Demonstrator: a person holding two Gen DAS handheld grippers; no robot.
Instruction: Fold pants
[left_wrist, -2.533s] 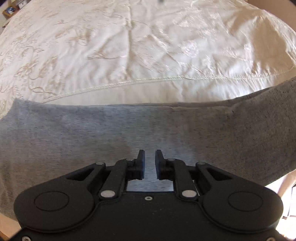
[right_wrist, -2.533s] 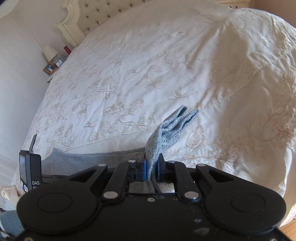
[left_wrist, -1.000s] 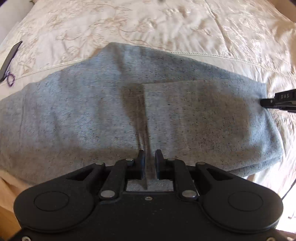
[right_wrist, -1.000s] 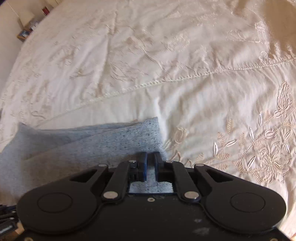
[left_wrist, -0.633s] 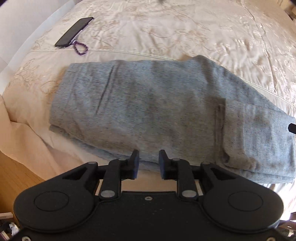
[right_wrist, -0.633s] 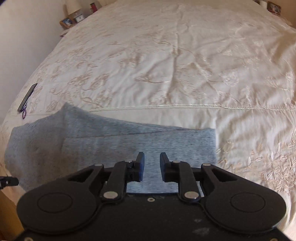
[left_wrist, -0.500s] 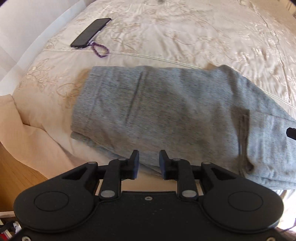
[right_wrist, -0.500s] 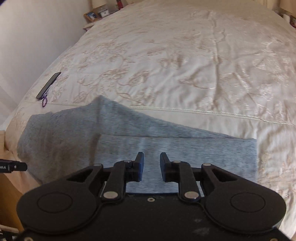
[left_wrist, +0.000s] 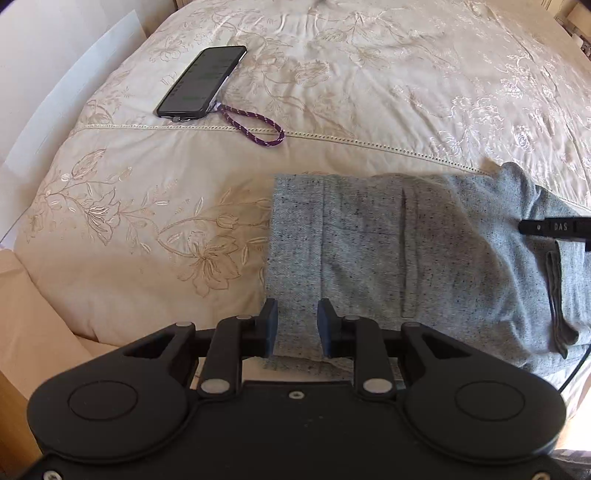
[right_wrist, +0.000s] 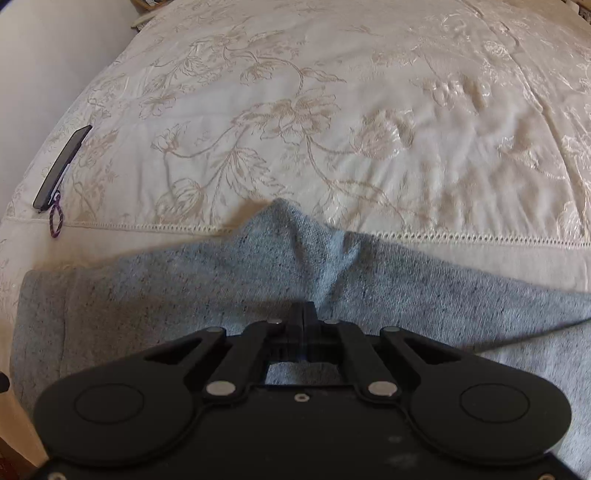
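Note:
The grey pants lie folded in half lengthwise along the near edge of the cream embroidered bed. My left gripper is open, its fingers astride the near left corner of the waist end without pinching it. My right gripper has its jaws closed together, pressed low onto the middle of the pants near the crotch point; no cloth shows between them. Its tip also shows in the left wrist view.
A black phone with a purple cord loop lies on the bed to the far left; it also shows in the right wrist view. The bed edge and wooden floor are at the near left.
Both grippers let go of the folded leg end and drew back. The left moved to the waist corner and stayed open. The right moved to the crotch area and closed.

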